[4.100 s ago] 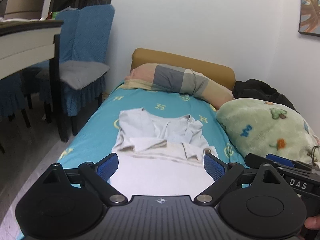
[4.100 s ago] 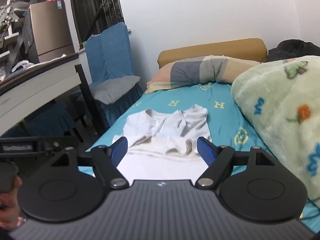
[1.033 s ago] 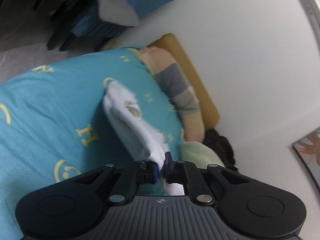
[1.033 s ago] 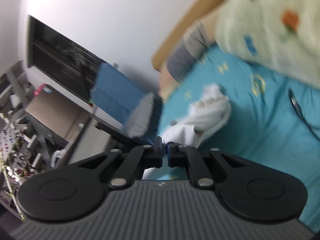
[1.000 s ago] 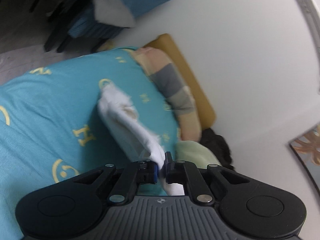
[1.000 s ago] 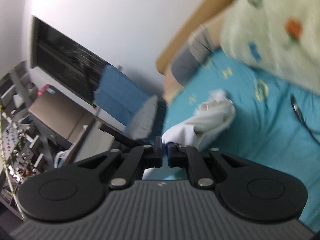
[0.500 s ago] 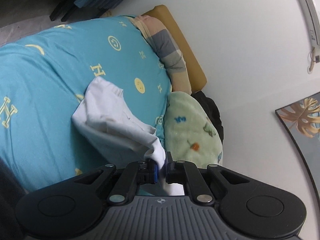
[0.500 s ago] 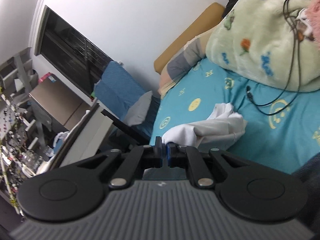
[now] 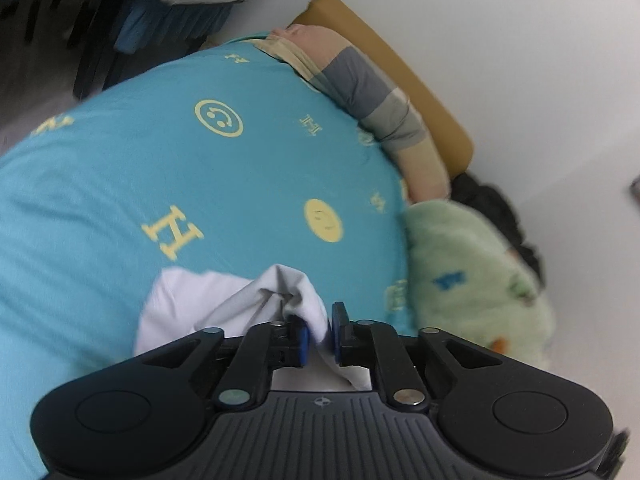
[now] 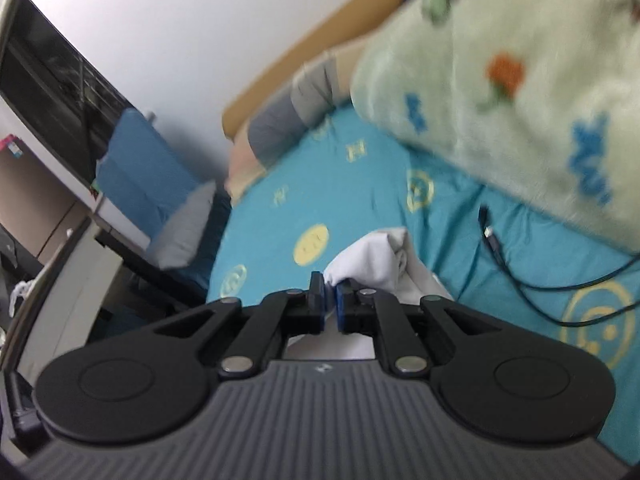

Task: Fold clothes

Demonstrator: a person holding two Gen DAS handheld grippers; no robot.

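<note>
You have one white garment [image 9: 224, 300], two grippers, one striped pillow [image 9: 360, 84], one green blanket [image 9: 472, 280], and one black cable [image 10: 532, 276].

The left claw [image 9: 319, 334] and the right claw [image 10: 329, 297] look alike: matte black linkage arms, silver rivets, round side discs, a ribbed grey housing with a small central emblem, and blue fingertip pads [image 9: 303, 338].
</note>
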